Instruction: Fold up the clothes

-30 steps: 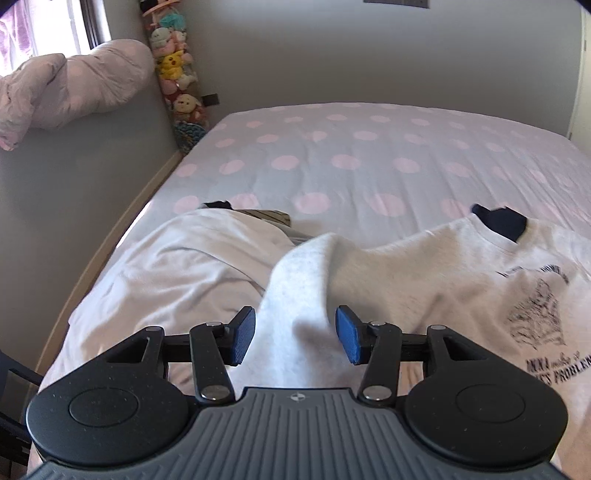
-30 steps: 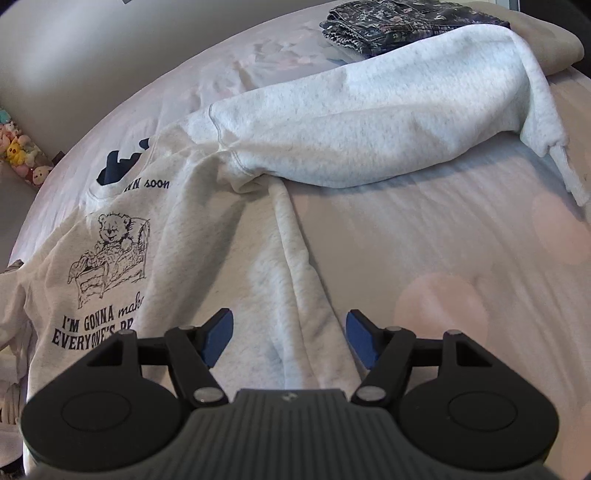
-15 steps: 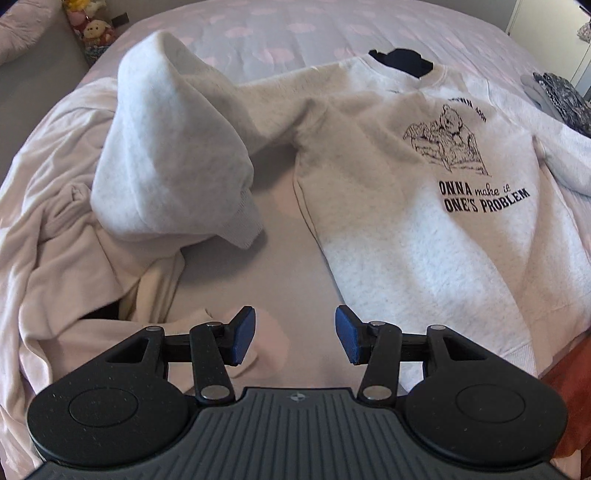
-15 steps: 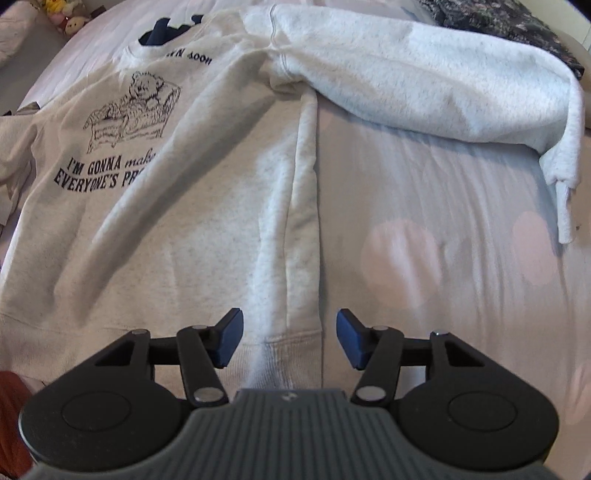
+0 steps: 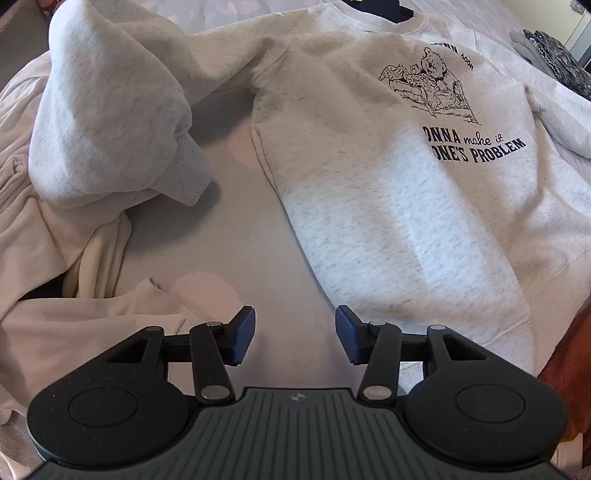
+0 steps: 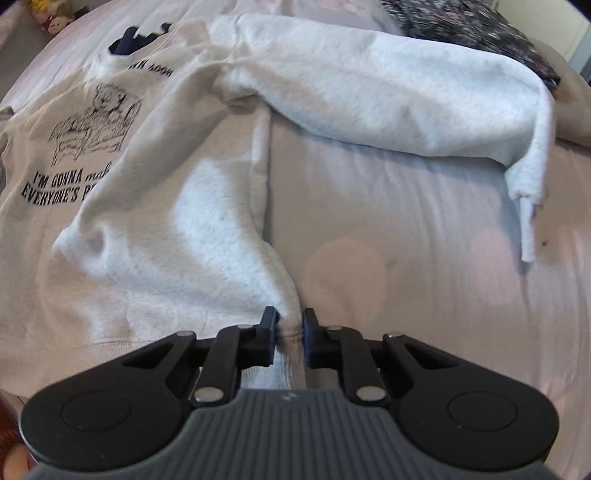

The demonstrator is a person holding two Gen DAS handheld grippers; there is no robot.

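A light grey sweatshirt (image 5: pixel 388 206) with a bear print and dark lettering lies face up on the bed. Its one sleeve (image 5: pixel 110 110) is heaped in a bunch at the left. My left gripper (image 5: pixel 294 334) is open just above the sheet, near the sweatshirt's lower left hem corner, holding nothing. In the right wrist view the same sweatshirt (image 6: pixel 155 229) spreads to the left and its other sleeve (image 6: pixel 388 99) stretches out to the right. My right gripper (image 6: pixel 290 328) is shut on the lower right hem corner, and the cloth rises in a ridge toward it.
A cream garment (image 5: pixel 44 266) lies crumpled at the left. The bed sheet (image 6: pixel 406 266) is pale with pink dots. A dark patterned folded garment (image 6: pixel 480 33) sits at the far right. Plush toys (image 6: pixel 51 18) show at the top left.
My right gripper has closed on the sweatshirt's hem corner, which now lifts in a ridge. My left gripper has moved in closer over the sheet and stayed open.
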